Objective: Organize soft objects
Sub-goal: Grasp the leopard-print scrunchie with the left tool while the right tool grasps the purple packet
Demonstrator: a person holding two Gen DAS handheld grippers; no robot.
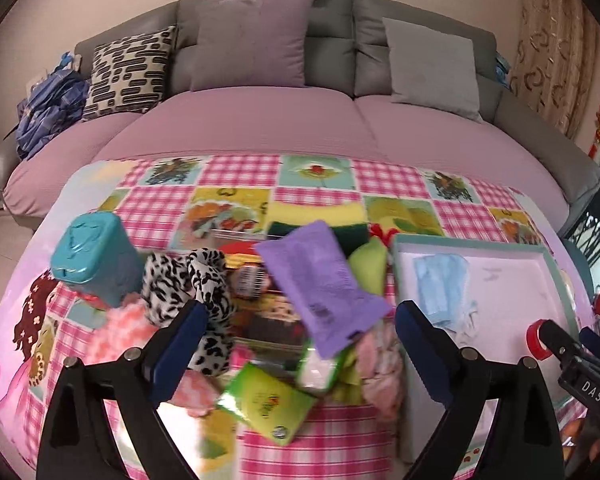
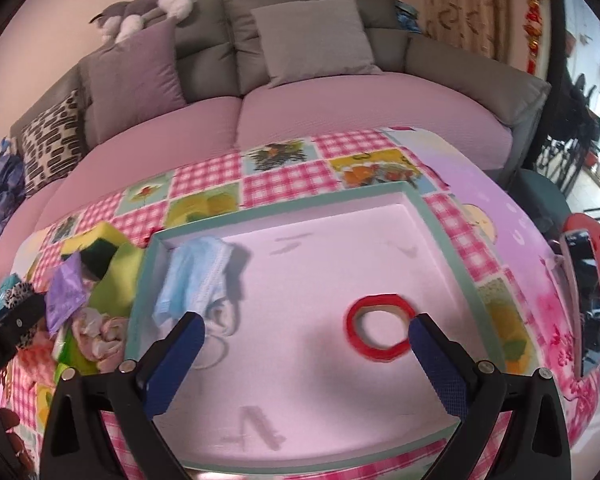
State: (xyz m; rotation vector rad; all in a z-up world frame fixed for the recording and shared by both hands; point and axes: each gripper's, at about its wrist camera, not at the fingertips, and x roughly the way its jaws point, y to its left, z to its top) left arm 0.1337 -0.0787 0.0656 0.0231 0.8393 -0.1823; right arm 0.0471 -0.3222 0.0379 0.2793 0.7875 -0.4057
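While both grippers hang over the table with nothing between their fingers, the soft things lie in two groups on the patchwork tablecloth (image 1: 236,172). The left gripper (image 1: 296,320) has its jaws wide apart above the heap in the middle of the table; the right gripper (image 2: 306,336) has its jaws equally wide above the shallow tray (image 2: 440,216) by the table's right edge.

Inside the tray, a pale blue face mask (image 2: 196,276) lies against the left wall near the far left corner, its ear loops trailing toward the near side. A red tape roll (image 2: 380,330) lies flat on the tray floor toward the near right, just beside the right gripper's right finger and apart from the mask.

Left of the tray, the heap holds a purple packet (image 1: 320,280) tilted on top, a green tissue pack (image 1: 268,400) at the near side, a black-and-white spotted cloth (image 1: 204,292) toward the left, and pink fabric (image 1: 380,364) touching the tray's left wall. A lime-green soft piece (image 1: 368,264) lies near the tray's far left corner, with a yellow-and-green sponge (image 1: 320,216) behind it. A teal tin (image 1: 92,256) stands tilted at the heap's left side.

Beyond the table's far edge stands a sofa (image 1: 340,128) with cushions.
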